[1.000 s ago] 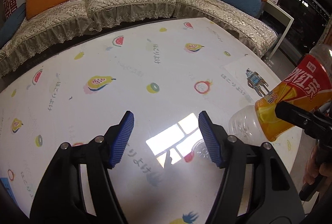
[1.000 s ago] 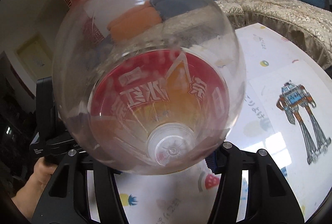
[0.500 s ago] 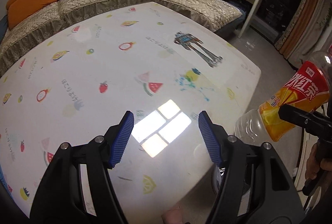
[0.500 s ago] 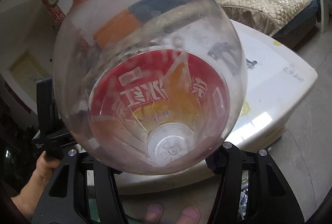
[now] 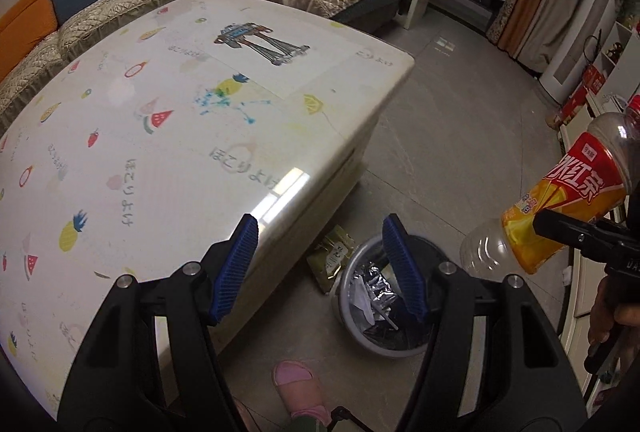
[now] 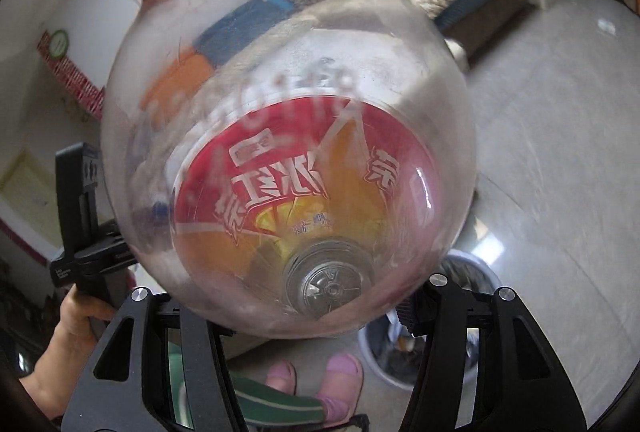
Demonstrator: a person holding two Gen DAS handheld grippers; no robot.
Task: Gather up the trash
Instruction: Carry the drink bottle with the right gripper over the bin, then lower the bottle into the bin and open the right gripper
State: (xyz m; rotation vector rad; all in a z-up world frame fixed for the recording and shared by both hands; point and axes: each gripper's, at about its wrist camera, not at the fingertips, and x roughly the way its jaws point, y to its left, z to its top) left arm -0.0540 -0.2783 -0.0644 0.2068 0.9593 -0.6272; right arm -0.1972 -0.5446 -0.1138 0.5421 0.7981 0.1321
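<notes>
Left wrist view: bottle (image 5: 560, 207) clamped in right gripper (image 5: 560, 228), left gripper (image 5: 320, 264) apart and empty — release is best made squarely over bin (image 5: 356, 332) on the floor.

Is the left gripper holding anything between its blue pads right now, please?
No, the left gripper is empty, its jaws apart, with only the floor and the trash bin visible between them.

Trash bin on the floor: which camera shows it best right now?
Left wrist view: the trash bin shows its rim and foil contents between the open fingers. The right wrist view catches only part of it behind the bottle.
</notes>
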